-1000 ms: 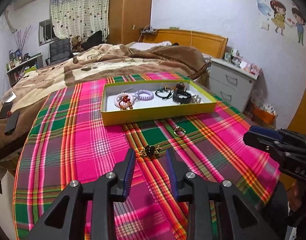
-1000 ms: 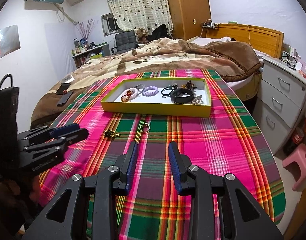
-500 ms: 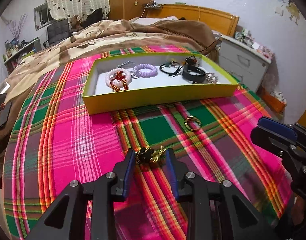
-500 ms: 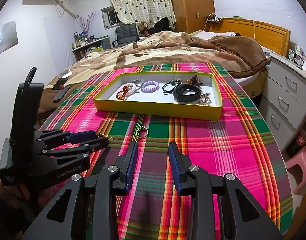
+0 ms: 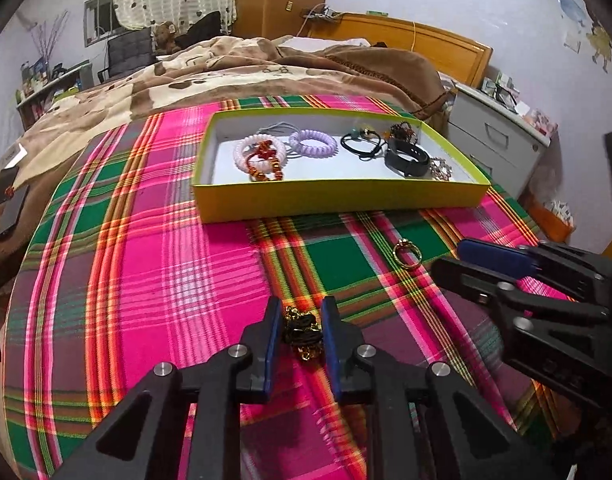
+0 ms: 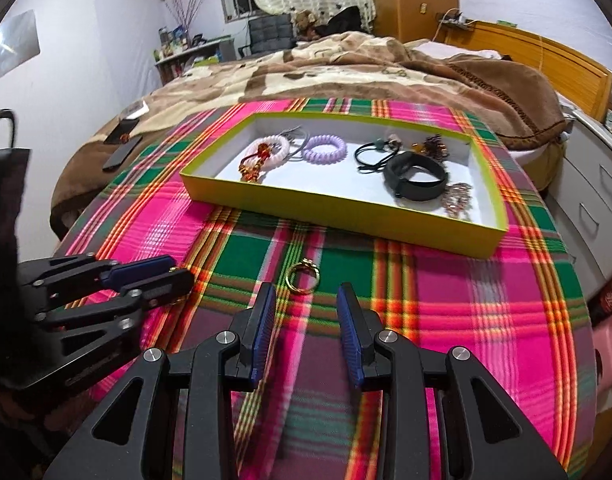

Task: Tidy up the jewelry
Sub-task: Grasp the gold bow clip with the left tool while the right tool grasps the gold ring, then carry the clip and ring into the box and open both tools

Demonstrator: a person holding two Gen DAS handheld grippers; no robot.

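Black-gold earring [image 5: 303, 333] lengthwise between closing left tool [image 5: 298, 334] pads; right tool [image 6: 306, 312] released.

My left gripper [image 5: 298, 320] points steeply down, low over the near cloth. Its jaws have just been closing, and a small black-and-gold piece [image 5: 304, 330] sits between the blue pads [image 5: 271, 344]; I cannot tell whether they press it yet. My right gripper [image 6: 306, 312] tilts down too, jaws apart, nothing between them.
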